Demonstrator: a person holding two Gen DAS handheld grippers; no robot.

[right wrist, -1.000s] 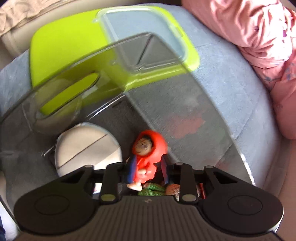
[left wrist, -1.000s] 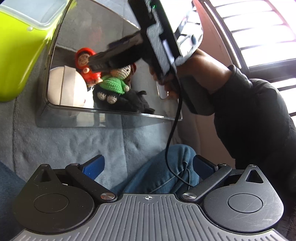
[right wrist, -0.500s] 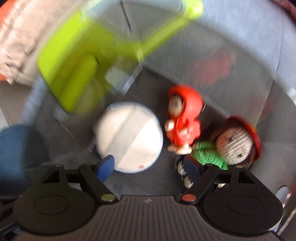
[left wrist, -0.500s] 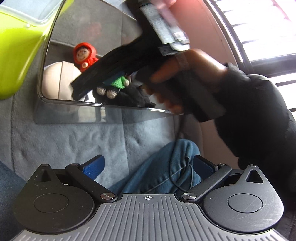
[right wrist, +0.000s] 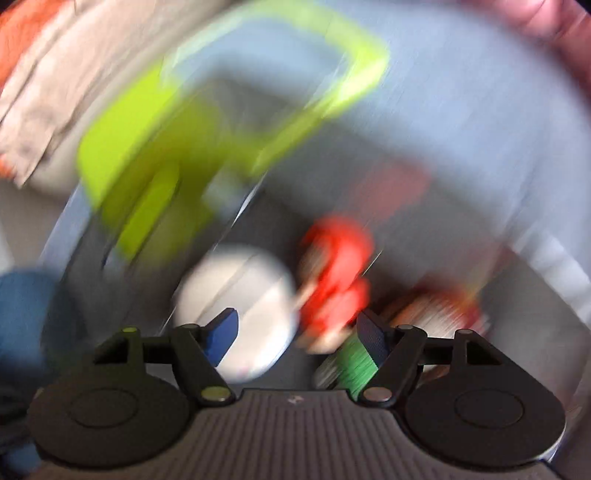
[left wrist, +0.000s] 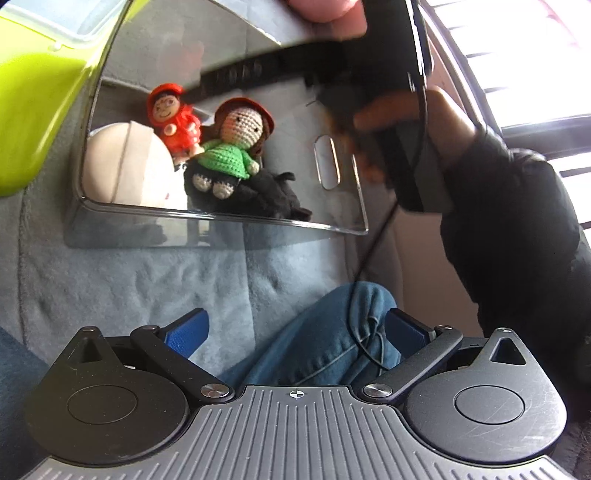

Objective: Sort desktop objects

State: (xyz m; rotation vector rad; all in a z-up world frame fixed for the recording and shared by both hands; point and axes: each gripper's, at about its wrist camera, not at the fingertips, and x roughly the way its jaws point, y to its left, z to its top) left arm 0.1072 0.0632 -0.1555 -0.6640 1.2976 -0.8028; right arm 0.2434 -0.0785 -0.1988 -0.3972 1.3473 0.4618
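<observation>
A clear plastic box (left wrist: 221, 218) lies on grey fabric. It holds a red hooded figure (left wrist: 173, 118), a crocheted doll in green (left wrist: 232, 155), a white round case (left wrist: 125, 166) and a black soft item (left wrist: 273, 195). My left gripper (left wrist: 295, 332) is open and empty, low in front of the box. My right gripper (right wrist: 295, 332) is open and empty above the box; its view is blurred, showing the red figure (right wrist: 336, 273), the white case (right wrist: 240, 306) and the doll's green (right wrist: 351, 362). The right tool's body (left wrist: 388, 74) hangs over the box in the left wrist view.
A lime-green lid (left wrist: 40, 96) with a clear window rests against the box's left side; it also shows in the right wrist view (right wrist: 207, 147). A knee in jeans (left wrist: 332, 332) lies between my left fingers. Pink bedding (right wrist: 546, 22) lies far right.
The right gripper let go of the red figure, opened and pulled up and back from the box. The red figure now lies in the box beside the doll. The left gripper has stayed put.
</observation>
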